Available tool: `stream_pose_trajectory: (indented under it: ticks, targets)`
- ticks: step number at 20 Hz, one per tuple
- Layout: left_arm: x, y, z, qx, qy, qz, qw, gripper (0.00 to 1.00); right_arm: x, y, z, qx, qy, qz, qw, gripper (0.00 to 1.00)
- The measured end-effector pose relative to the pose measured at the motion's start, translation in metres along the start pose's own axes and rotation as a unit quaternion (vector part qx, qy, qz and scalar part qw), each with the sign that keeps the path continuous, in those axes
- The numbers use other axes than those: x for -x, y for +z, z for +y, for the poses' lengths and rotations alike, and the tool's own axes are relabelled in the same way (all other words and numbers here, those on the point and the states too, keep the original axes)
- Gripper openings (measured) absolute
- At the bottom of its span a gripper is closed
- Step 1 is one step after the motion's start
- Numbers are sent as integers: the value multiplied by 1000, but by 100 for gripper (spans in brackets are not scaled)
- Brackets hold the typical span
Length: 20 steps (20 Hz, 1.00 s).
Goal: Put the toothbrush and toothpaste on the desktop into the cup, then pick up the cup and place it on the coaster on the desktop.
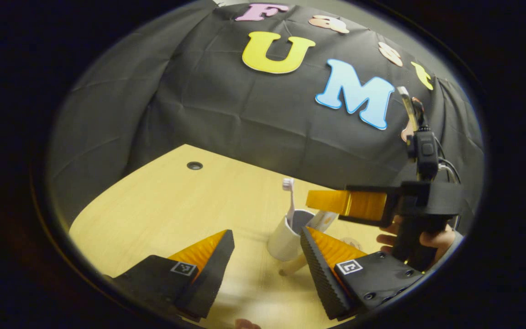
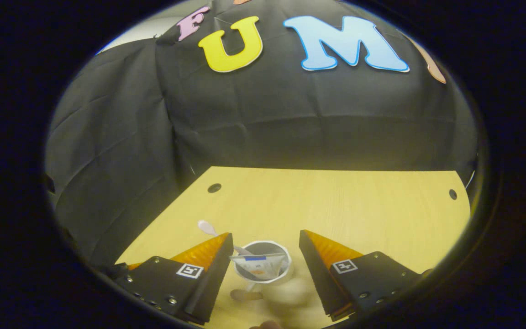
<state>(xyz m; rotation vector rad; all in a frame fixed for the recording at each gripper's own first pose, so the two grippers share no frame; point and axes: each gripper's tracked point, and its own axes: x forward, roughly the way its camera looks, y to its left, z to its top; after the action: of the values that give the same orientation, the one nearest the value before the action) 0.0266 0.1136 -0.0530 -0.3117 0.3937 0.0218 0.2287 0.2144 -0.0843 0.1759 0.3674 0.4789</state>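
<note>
A white cup (image 1: 283, 242) stands on the wooden desktop (image 1: 167, 214). In it a toothbrush (image 1: 289, 198) stands with its head up, and the toothpaste tube (image 1: 323, 220) leans against the rim. My left gripper (image 1: 267, 237) is open, low beside the cup, which sits just ahead of its right finger. In the right gripper view I look down into the cup (image 2: 286, 269), where the toothpaste (image 2: 258, 266) lies and the toothbrush head (image 2: 206, 226) sticks out to the left. My right gripper (image 2: 266, 236) hangs open above the cup, holding nothing.
A hand (image 1: 429, 240) holds the right gripper (image 1: 347, 203) over the cup. A small tan piece (image 2: 244, 294) lies at the cup's foot; I cannot tell what it is. Cable holes (image 2: 214, 188) (image 2: 453, 194) mark the desktop's far corners. Black cloth walls stand behind.
</note>
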Motion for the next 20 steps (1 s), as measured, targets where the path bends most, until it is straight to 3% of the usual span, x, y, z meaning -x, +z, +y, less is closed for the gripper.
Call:
stream_pose_trajectory:
  ticks: [8, 14, 15, 16, 17, 20]
  targets:
    - [-6, -14, -33, -22, -16, 17, 999, 95, 48, 38, -25, -17, -15, -56, 998, 86]
    - [-22, -33, -53, -55, -19, 56, 997, 95, 90, 42, -57, -52, -40, -62, 996, 86]
    - [-26, -36, -56, -58, -18, 67, 996, 100, 96, 41, -62, -59, -44, -59, 996, 86]
    - [-31, -39, -60, -60, -20, 77, 995, 90, 102, 39, -66, -68, -46, -57, 995, 86]
    - [-34, -42, -64, -65, -21, 89, 994, 95, 108, 39, -71, -76, -50, -57, 994, 86]
    - [-45, -56, -67, -78, -28, 118, 990, 95, 120, 35, -92, -85, -77, -58, 992, 87]
